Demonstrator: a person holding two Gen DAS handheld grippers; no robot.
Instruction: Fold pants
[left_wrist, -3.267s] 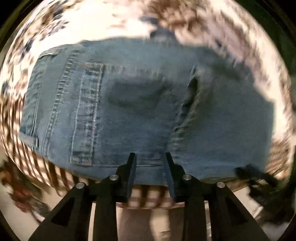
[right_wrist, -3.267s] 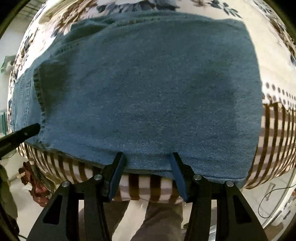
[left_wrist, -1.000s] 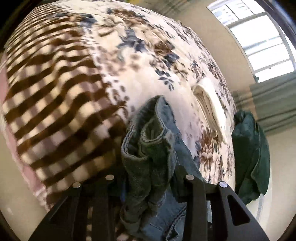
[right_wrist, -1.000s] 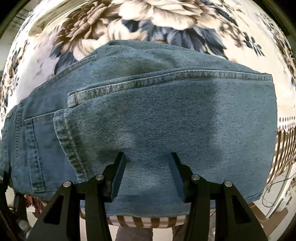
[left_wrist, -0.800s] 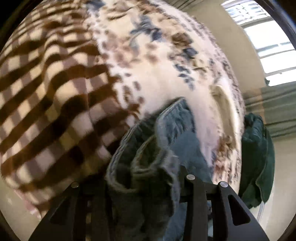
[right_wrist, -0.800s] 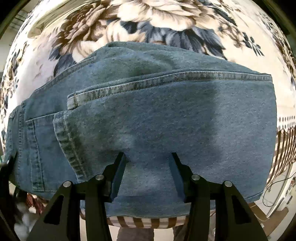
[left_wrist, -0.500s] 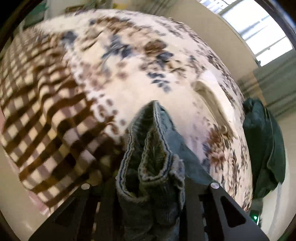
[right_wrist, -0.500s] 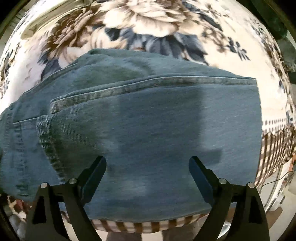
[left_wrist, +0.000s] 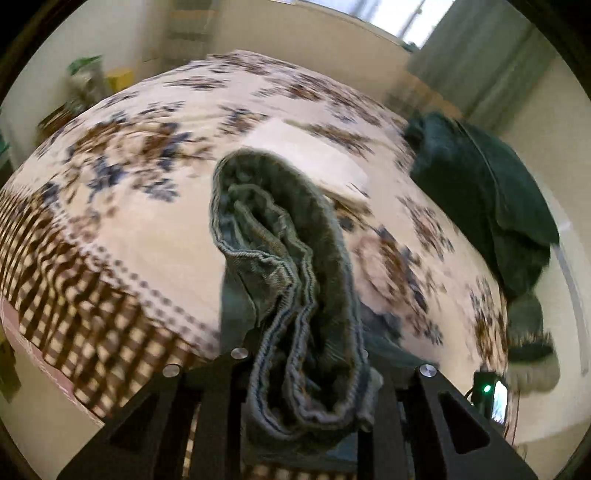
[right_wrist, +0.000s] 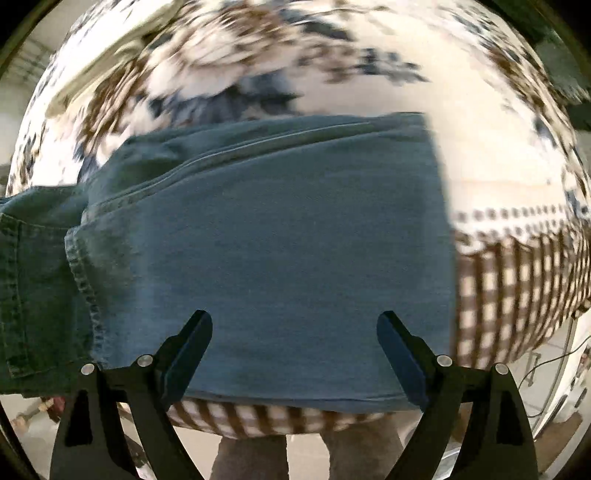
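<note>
One pair of blue denim pants (right_wrist: 280, 236) on the floral-and-check bed (left_wrist: 155, 229)
Left gripper (left_wrist: 306, 354) fingers clench one bunched end, lifted; right gripper (right_wrist: 295, 343) fingers spread, released, above the near folded part; one dark green garment (left_wrist: 480, 192) far right

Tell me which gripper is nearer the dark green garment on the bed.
Left. The left gripper, clamped on the jeans, has the dark green garment ahead to its right; the right gripper hangs open over folded denim.

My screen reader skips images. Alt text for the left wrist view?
The left gripper is shut on a bunched fold of blue jeans above a floral bedspread; a dark green garment lies at right.
</note>
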